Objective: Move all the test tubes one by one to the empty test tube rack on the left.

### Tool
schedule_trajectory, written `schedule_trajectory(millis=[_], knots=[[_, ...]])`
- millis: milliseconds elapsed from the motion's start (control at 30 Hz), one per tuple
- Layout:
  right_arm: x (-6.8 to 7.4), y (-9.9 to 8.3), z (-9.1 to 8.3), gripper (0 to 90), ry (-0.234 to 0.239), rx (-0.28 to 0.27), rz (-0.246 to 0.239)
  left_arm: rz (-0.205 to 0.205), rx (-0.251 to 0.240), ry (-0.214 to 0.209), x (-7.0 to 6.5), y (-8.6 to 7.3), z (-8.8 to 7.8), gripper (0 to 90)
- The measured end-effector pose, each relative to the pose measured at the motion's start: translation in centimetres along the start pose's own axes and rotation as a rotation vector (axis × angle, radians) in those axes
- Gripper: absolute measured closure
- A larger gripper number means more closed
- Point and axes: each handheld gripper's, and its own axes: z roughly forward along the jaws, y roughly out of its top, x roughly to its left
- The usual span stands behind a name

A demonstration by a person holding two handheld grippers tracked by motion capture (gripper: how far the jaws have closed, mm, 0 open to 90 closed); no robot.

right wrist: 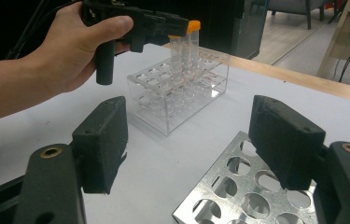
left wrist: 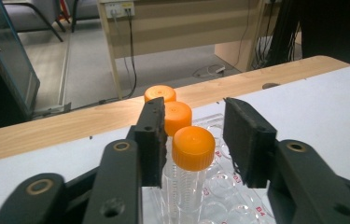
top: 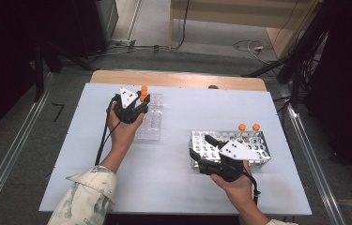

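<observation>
A clear acrylic rack (top: 151, 123) stands at the table's left and holds three orange-capped tubes (top: 143, 92) in a row at its far end. My left gripper (top: 141, 102) is over that end. Its jaws stand open on either side of the nearest tube (left wrist: 193, 148), with the left pad (left wrist: 152, 140) close to the cap and a gap at the right pad (left wrist: 248, 140). A perforated metal rack (top: 253, 150) at the right holds two orange-capped tubes (top: 249, 127) at its far side. My right gripper (right wrist: 189, 140) hangs open over the metal rack's near-left corner (right wrist: 238, 196), holding nothing.
The white table top (top: 173, 183) has a wooden strip (top: 178, 79) along its far edge. Floor cables and dark stands lie beyond. In the right gripper view, the person's hand (right wrist: 65, 46) holds the other gripper above the clear rack (right wrist: 177, 98).
</observation>
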Motion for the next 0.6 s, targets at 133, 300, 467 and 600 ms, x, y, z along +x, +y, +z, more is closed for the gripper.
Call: schedule_trajectory(millis=[133, 300, 467, 600], knots=[[-0.1, 0.0, -0.1, 27.0, -0.006, -0.002, 0.002, -0.014, 0.007, -0.010, -0.1, 0.0, -0.1, 50.8], [-0.5, 0.0, -0.5, 27.0, -0.026, -0.006, 0.005, -0.040, 0.023, -0.044, -0.5, 0.3, -0.9, 41.1], [-1.3, -0.1, -1.3, 27.0, -0.054, -0.015, 0.013, -0.081, 0.014, -0.066, -0.4, 0.5, -2.2, 37.7], [-2.1, -0.3, -2.2, 26.9, -0.086, -0.018, 0.022, -0.115, 0.020, -0.093, -0.5, 0.5, -3.4, 31.9]])
